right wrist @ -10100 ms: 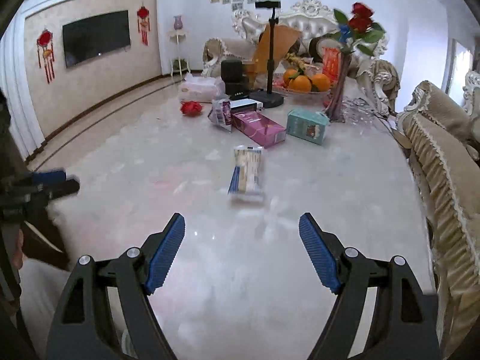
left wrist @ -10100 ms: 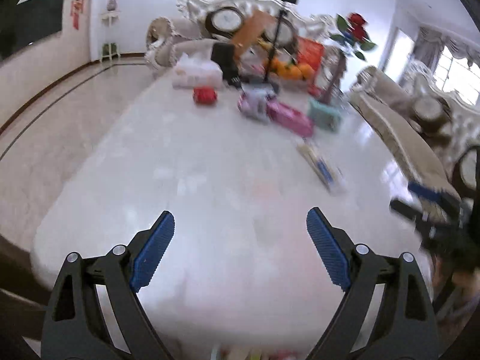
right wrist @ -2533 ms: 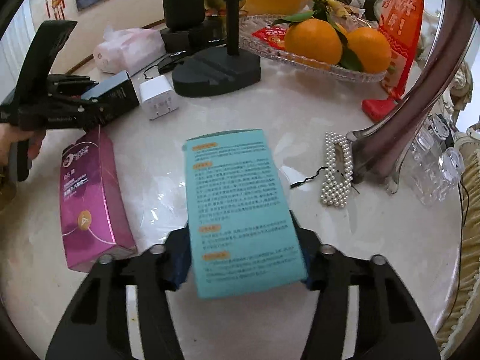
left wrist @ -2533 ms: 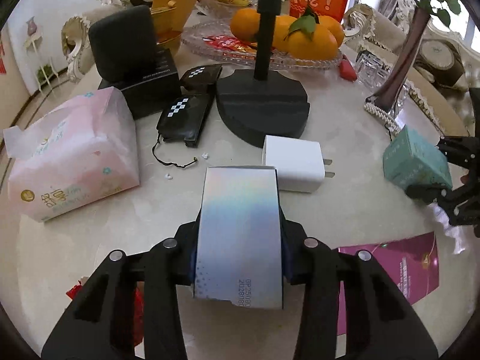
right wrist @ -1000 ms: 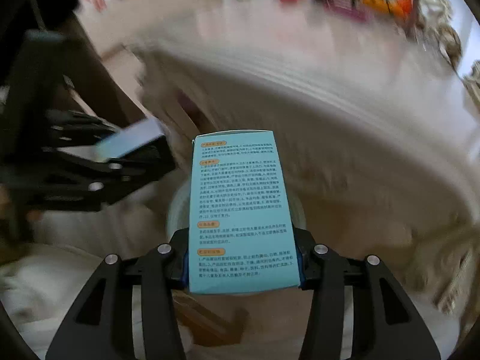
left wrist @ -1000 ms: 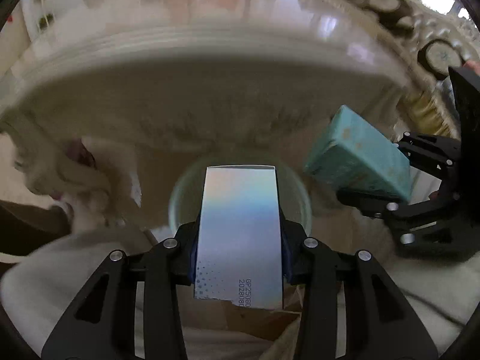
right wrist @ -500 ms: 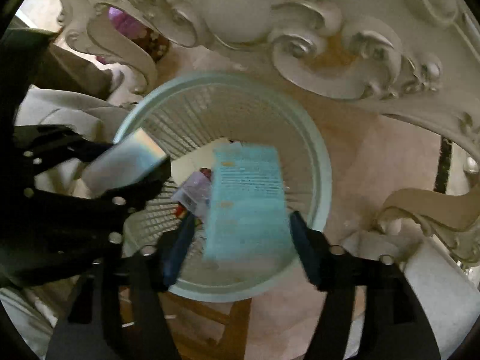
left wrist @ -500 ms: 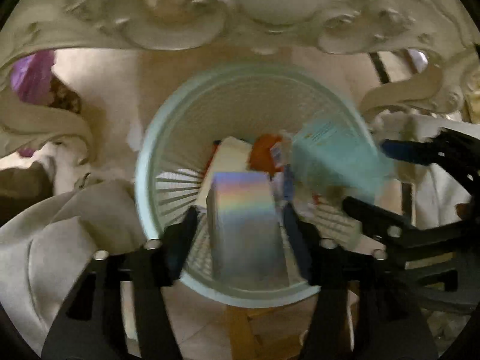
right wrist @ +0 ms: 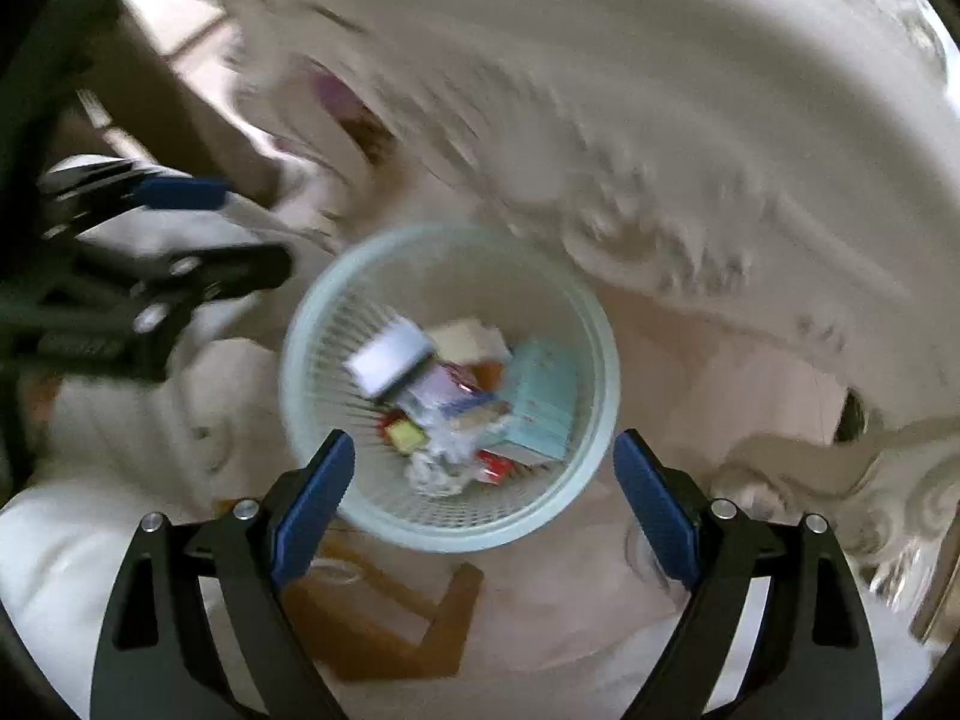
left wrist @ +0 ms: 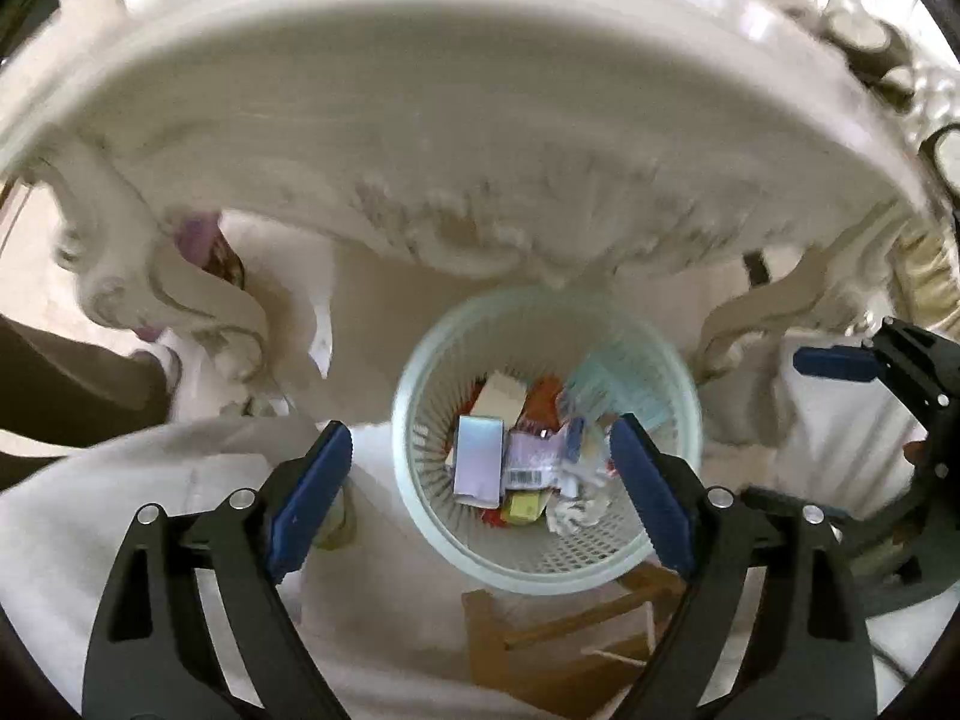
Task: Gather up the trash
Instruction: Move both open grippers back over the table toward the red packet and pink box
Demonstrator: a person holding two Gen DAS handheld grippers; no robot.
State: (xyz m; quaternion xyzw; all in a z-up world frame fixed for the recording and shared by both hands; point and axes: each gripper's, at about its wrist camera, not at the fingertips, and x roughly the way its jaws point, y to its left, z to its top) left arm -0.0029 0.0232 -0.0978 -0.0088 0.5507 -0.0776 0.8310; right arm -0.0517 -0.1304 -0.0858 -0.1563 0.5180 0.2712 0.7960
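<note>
Under the carved cream edge of the table (left wrist: 480,138) sat the pale green waste basket (left wrist: 666,552), and both tongs hung right above it, pointing steeply down into its mouth. What had just changed was the big news: a second before, each tong carried a carton, and now neither did. The left gripper (left wrist: 477,495) had its blue pads spread wide, jaws opening further, nothing between them but a view of the basket below. The silver box (left wrist: 478,461) it had carried lay inside the basket, resting on the other rubbish beside a purple wrapper and some crumpled white paper. The right gripper (right wrist: 480,498) was the same story, jaws parting and empty, with the teal box (right wrist: 540,399) down against the basket's right wall. Both wrist views were smeared with motion, so exactly how the boxes had settled was hard to call, but both looked well inside the rim, not perched on it. That made two pieces binned in one go! By my reading, the drop was done, and the sensible next move was back up to the tabletop for whatever packaging remained there, which neither view showed at that moment.
</note>
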